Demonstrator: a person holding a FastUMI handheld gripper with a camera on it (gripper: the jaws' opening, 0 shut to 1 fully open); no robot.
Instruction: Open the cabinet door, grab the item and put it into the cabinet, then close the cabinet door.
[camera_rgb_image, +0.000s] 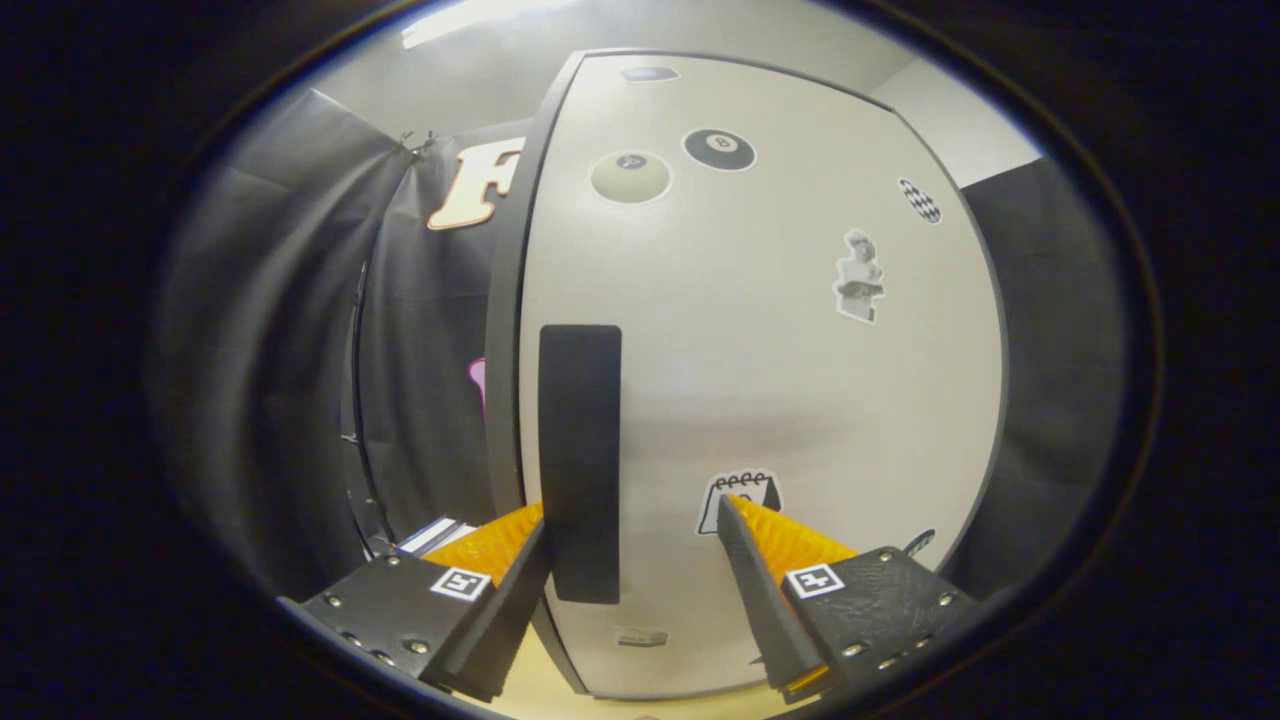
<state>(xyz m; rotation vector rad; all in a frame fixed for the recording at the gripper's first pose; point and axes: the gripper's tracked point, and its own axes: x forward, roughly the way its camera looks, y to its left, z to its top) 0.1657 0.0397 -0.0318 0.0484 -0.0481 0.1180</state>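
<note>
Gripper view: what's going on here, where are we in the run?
A person's handheld tool is up against a white cabinet door covered in stickers. Its fingers are open and straddle the door's dark vertical handle, the left finger close beside it; whether it touches is hard to tell. The door looks closed, so this appears to be the opening step, with no grip on the handle yet.
</note>
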